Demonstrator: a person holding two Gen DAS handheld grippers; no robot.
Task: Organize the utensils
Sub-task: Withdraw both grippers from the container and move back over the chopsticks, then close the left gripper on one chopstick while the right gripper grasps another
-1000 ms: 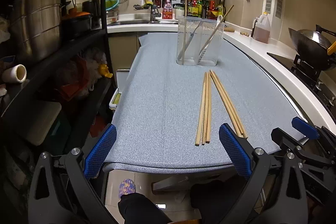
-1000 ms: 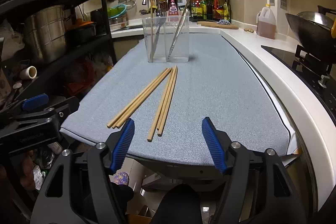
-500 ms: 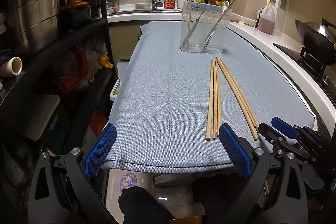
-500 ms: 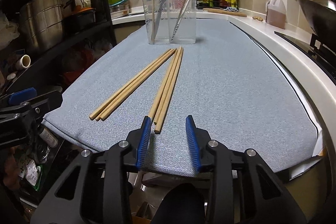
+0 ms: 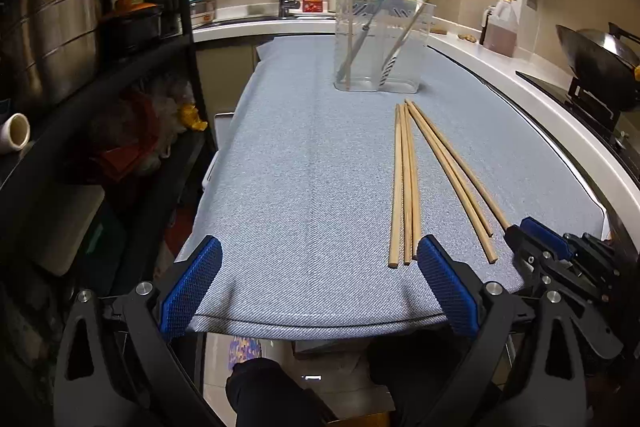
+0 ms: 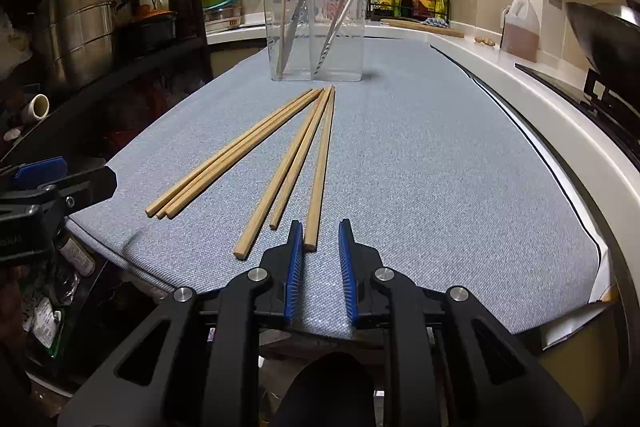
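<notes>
The right gripper [image 6: 319, 239] is closing its jaws around the near end of the rightmost chopstick [image 6: 319, 171]; the stick lies between the pads, not yet pinched on both sides. A clean pick probably needs the jaws kept low and square to the stick, clear of its neighbours. The left gripper [image 5: 318, 267] hangs wide open and empty at the bench edge. Six chopsticks lie on a grey cloth [image 6: 420, 167], with the clear holder [image 6: 316, 31] beyond, in a dim, cluttered kitchen.
</notes>
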